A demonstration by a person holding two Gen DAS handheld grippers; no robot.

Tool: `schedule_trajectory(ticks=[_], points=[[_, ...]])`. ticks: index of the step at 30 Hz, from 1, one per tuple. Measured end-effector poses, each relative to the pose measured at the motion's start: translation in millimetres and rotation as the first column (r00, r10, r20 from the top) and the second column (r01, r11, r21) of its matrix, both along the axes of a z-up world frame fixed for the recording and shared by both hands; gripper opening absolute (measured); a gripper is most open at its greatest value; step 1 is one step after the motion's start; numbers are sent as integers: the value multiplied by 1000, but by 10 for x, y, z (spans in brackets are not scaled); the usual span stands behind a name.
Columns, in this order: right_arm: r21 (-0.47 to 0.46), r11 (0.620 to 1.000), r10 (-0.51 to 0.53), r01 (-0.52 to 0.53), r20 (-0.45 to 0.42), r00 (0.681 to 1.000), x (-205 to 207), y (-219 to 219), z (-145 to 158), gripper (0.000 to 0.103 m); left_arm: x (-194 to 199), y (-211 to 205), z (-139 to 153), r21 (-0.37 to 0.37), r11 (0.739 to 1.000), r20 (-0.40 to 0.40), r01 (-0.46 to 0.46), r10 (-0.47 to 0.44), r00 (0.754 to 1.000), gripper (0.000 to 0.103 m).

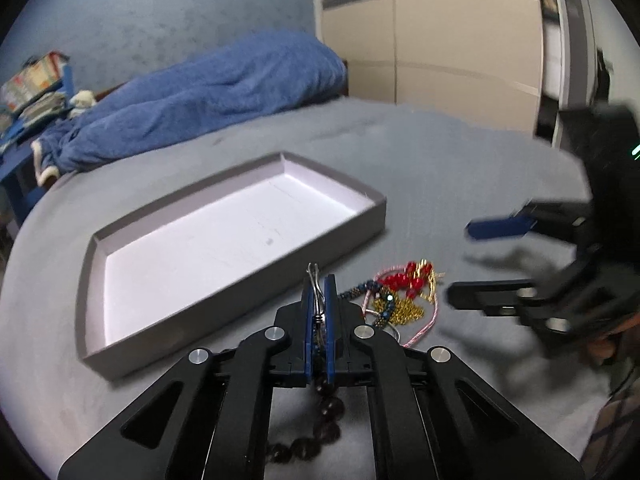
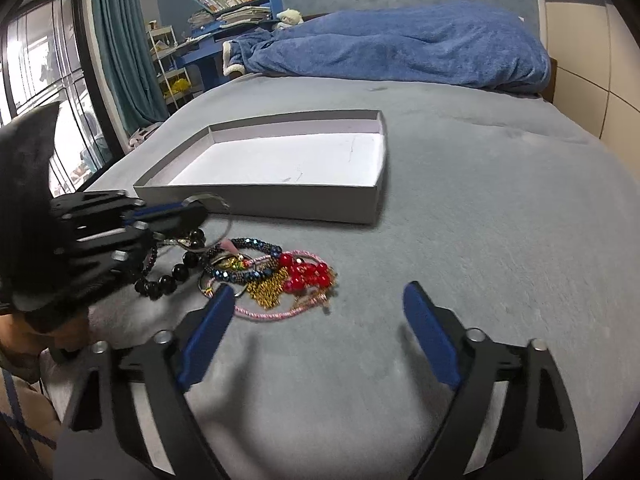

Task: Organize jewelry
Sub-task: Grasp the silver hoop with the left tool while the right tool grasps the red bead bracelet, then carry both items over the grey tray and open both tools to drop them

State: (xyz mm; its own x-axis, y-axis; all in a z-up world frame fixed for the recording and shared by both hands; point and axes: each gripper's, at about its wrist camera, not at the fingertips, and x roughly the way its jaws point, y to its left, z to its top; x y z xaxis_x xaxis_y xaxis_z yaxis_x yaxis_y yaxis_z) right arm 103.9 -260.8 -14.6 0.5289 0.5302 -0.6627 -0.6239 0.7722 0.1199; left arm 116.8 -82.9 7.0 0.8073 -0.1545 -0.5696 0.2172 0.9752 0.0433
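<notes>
Beside the tray (image 1: pixel 236 236), left claw (image 1: pixel 319 292) pinches a wire bangle (image 1: pixel 315 276); right claw (image 2: pixel 320 304) gapes wide, empty

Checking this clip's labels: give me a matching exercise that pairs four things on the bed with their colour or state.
Things:
1. left tool
2. right tool
3. shallow box
4. round beads in the middle of the jewelry pile

States or colours:
A. red
B. nothing inside, white floor
C. shut on a thin silver wire ring
D. open, nothing between its pads

Pairs: 1-C, 2-D, 3-B, 4-A
</notes>
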Motion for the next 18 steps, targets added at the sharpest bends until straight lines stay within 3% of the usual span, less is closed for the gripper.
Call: schedule_trajectory(ticks=[11,14,18], points=[[-129,991,44,-44,-4,999,153,353,-165,40,-517,509,48,-249,967,90,-50,75,993,6],[-134,990,44,-43,9,999,125,360,-180,29,-490,537,18,-270,961,73,-62,85,994,6],[-85,996,40,-38,25,999,91,283,-122,25,-502,533,27,-271,961,80,-54,79,994,6]])
